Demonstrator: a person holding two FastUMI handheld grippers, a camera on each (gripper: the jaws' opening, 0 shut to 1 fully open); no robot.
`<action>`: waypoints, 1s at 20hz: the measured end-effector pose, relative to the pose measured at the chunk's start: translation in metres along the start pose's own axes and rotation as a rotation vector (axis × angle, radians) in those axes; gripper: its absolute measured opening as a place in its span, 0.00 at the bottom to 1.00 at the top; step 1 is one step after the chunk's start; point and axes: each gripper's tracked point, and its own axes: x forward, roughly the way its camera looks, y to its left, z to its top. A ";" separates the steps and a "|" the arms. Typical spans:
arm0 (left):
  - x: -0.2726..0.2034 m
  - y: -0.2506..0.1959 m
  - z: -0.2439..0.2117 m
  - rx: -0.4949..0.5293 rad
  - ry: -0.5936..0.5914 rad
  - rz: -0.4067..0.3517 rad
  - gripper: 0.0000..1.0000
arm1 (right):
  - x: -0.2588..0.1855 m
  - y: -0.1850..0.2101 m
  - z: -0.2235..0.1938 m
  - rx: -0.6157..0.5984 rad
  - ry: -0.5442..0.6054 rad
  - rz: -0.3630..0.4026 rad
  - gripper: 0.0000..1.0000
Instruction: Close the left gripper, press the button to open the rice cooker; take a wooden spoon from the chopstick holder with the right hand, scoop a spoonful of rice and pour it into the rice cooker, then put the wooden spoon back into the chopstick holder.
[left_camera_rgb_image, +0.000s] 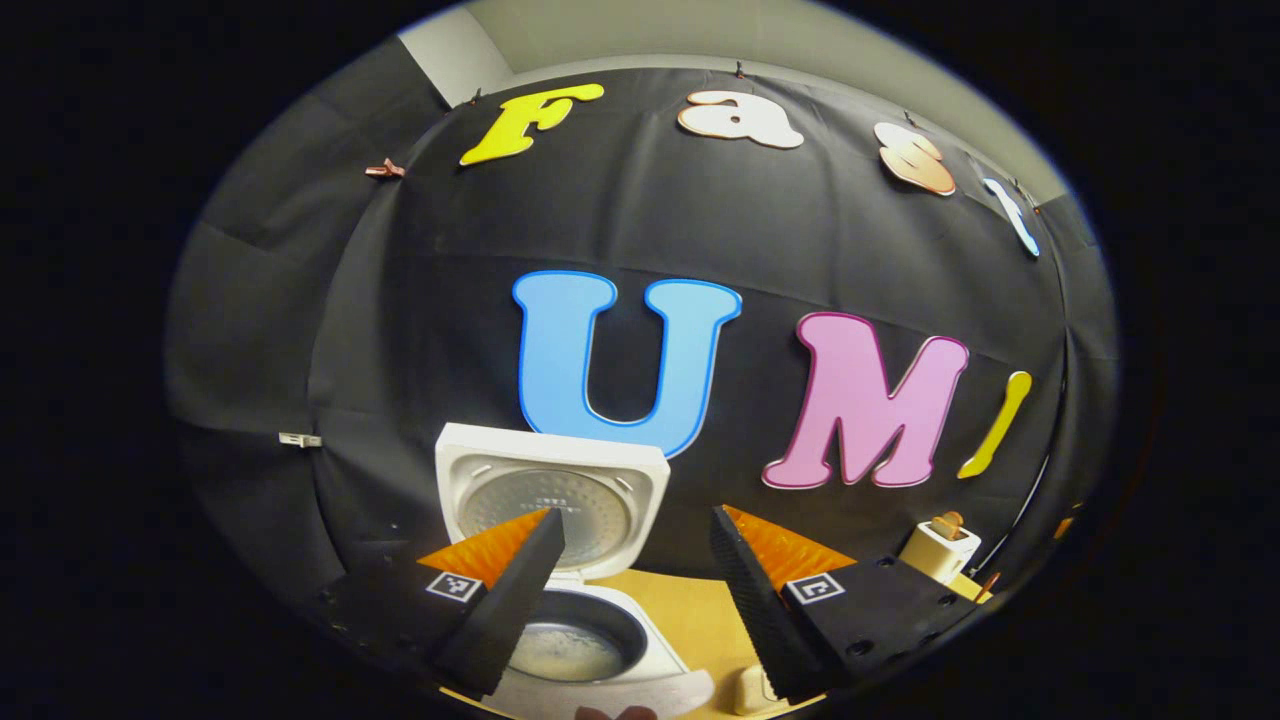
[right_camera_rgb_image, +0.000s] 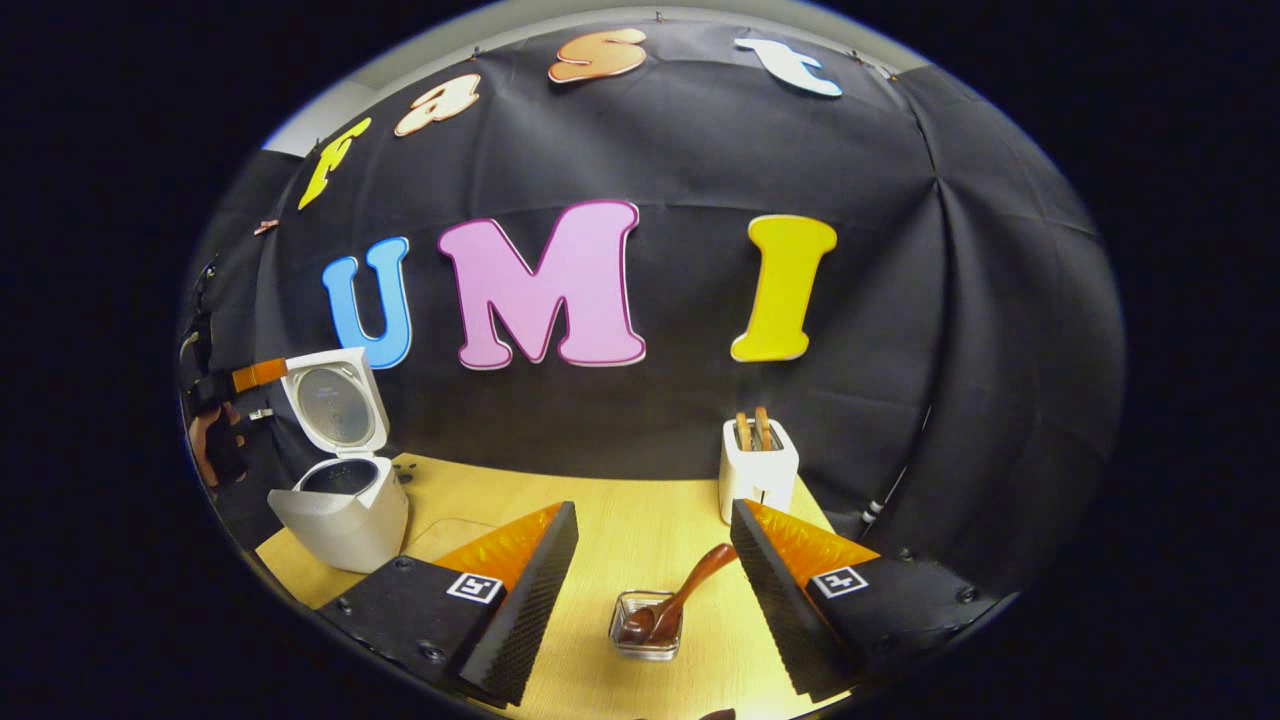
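Rice cooker (right_camera_rgb_image: 340, 500) stood lid-up at worktop (right_camera_rgb_image: 640, 530) left edge. Wooden spoon (right_camera_rgb_image: 680, 600), bowl resting in glass dish (right_camera_rgb_image: 645, 630) near front edge; likely light, stiff; grasp mid-handle. Right gripper (right_camera_rgb_image: 655, 590), left gripper (left_camera_rgb_image: 635, 590) both wide, empty.

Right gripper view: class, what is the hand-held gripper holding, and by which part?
Nothing. The right hand-held gripper is open; the wooden spoon rests with its bowl in the small glass dish between the fingers, untouched.

Open table (right_camera_rgb_image: 640, 530) between rice cooker (right_camera_rgb_image: 340, 510) (lid up) and chopstick holder (right_camera_rgb_image: 758, 470).
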 end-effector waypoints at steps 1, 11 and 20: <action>-0.005 -0.008 -0.003 -0.009 0.009 -0.011 0.94 | 0.003 -0.002 -0.011 0.015 0.021 0.002 0.95; -0.051 -0.060 -0.032 0.006 0.124 -0.070 0.95 | 0.070 -0.024 -0.112 0.101 0.211 0.054 0.97; -0.092 -0.046 -0.042 0.034 0.188 0.045 0.95 | 0.136 -0.021 -0.180 0.197 0.343 0.094 0.96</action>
